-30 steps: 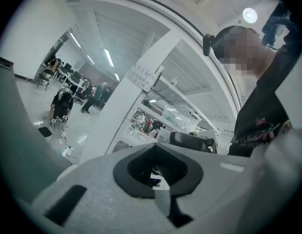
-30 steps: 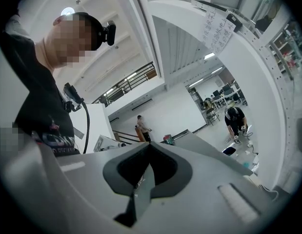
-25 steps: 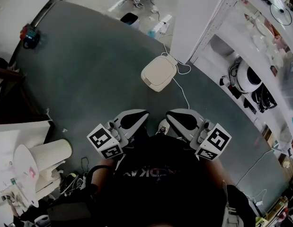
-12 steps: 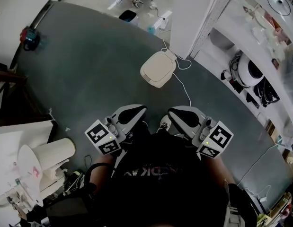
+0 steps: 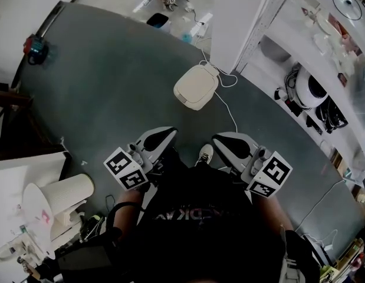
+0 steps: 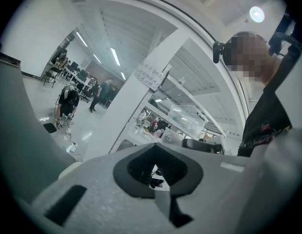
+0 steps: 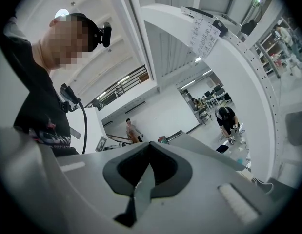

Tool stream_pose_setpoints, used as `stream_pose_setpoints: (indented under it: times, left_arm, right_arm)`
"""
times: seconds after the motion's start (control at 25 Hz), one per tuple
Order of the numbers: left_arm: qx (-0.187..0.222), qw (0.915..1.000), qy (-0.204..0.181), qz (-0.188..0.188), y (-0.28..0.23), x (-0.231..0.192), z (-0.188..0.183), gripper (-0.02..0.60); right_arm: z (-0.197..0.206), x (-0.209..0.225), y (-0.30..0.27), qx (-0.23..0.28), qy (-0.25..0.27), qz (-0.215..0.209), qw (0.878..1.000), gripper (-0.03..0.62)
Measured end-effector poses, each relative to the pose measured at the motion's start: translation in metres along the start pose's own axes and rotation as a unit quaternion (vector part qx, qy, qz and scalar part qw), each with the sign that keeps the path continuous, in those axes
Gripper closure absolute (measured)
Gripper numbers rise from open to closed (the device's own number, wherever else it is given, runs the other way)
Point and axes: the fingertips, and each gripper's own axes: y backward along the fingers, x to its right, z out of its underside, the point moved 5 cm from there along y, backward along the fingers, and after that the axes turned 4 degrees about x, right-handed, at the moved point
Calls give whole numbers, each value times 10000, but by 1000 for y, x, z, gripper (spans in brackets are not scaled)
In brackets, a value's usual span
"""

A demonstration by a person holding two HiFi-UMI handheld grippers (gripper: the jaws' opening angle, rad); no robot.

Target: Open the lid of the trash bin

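From the head view, the trash bin sits on the grey floor in front of the person, near a white pillar, and its cream lid is down. A white cable runs past it. The left hand-held gripper and the right hand-held gripper are held close to the person's chest, side by side, well apart from the bin. In the left gripper view, the two jaws are pressed together with nothing between them, and they point out at the room, not at the bin. In the right gripper view, the jaws are also together and hold nothing; a person bends over far off. So the job has not really begun: this looks like the step of getting to the bin. The next move probably needs a step closer, one hand-held gripper lowered to the lid's edge, and its jaws opened to catch it
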Motion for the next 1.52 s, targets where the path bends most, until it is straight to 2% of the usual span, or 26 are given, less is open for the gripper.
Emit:
stream_pose_setpoints:
  times: [0.36,0.84,1.08,1.24,1.4,1.52]
  left_arm:
    - [-287,9993,233,-4,-9,-62,-4,578]
    - [-950,9936,607,9,-14,-158,8,578]
    - [-1363,9864,915,-102,-15,-207,27,578]
    - [-1515,9796,1296,-237,-20,-240,43,578]
    - [-1707,9732,1496,-361,-28,-274,67,578]
    - [-1710,9680,1759,-522,-36,-299,89,578]
  right_arm:
    - [4,20,-27,113,-130,427,9989,586]
    - [13,49,-97,85,-410,850,9955,586]
    - [15,62,-123,90,-542,1091,9925,586]
    - [24,73,-128,76,-705,1294,9891,586]
    - [37,85,-128,73,-880,1516,9845,586]
    - [48,94,-124,63,-974,1674,9810,586]
